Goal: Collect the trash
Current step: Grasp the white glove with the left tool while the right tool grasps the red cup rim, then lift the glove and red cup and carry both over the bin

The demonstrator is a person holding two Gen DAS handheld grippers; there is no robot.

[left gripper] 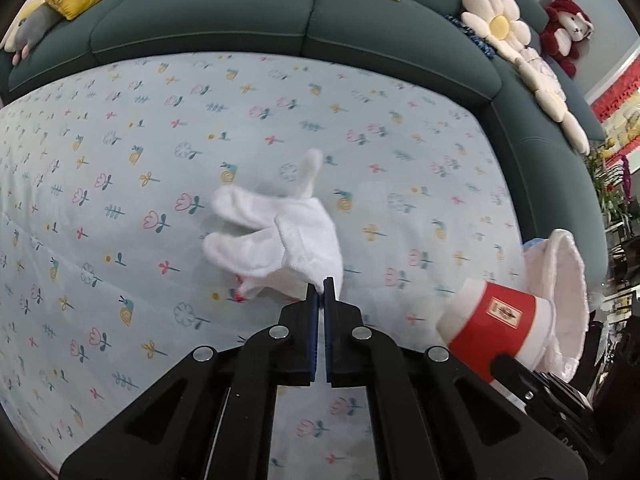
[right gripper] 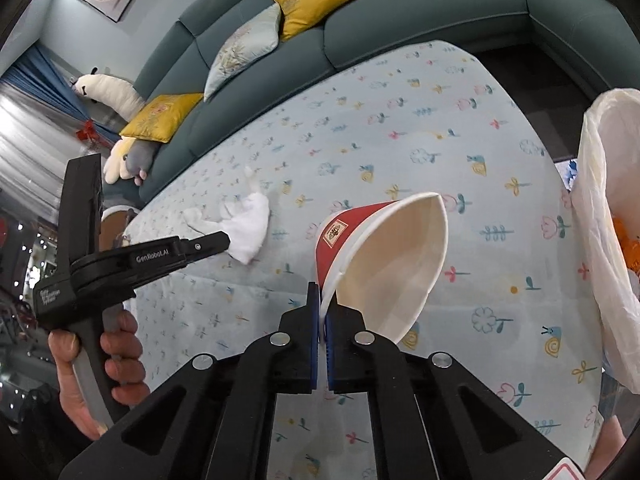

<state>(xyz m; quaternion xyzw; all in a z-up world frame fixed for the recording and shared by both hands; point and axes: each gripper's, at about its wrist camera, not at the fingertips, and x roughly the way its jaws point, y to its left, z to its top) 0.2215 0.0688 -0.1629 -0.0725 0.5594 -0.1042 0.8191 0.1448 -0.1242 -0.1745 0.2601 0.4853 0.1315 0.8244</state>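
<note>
- Teal sofa point(right gripper: 400, 28) with yellow cushions curved behind the table point(left gripper: 120, 140), whose pale blue cloth was printed with small flowers and snails.
- I had the left claw point(left gripper: 321, 286) closed almost fully on a soft white cloth glove point(left gripper: 280, 232), pinching only its cuff edge while its limp fingers lay spread on the cloth.
- I judged that thin pinch could slip, or drag the tablecloth up with the glove if a fold of it was caught; I couldn't tell whether it was.
- My right claw point(right gripper: 322, 300) was shut on the rim of a paper cup point(right gripper: 384, 256), red-banded with a white inside, held tilted in the air above the table.
- Its rim was squashed to a pointed oval; I judged the thin wall might buckle further or pivot out.
- At the right edge hung a crinkly white plastic trash bag point(right gripper: 600, 208), floppy-mouthed, so a drop could miss.
</note>
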